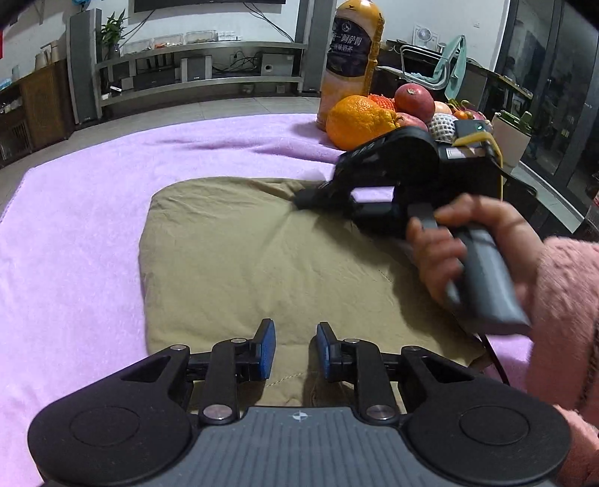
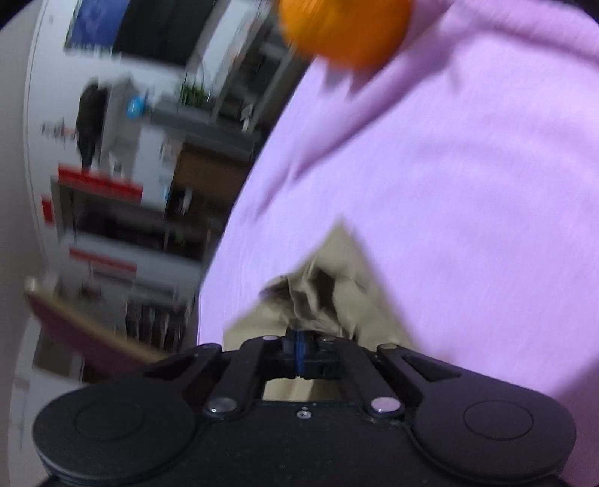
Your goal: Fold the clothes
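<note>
Khaki cotton garment (image 1: pixel 262 262) on lilac fleece blanket (image 1: pixel 75 224): right gripper (image 2: pixel 299 350) fingers pinch its edge, left gripper (image 1: pixel 292 350) fingers spread; a thin pinch could slip.

The right gripper (image 2: pixel 299 352) has its jaws closed together on a bunched fold of the khaki garment (image 2: pixel 325 296), which lies on the purple blanket (image 2: pixel 468 187). At 12 o'clock, a blurred orange (image 2: pixel 344 30) sits on the blanket. Blurred shelves (image 2: pixel 123 209) stand at 9 o'clock.
</note>
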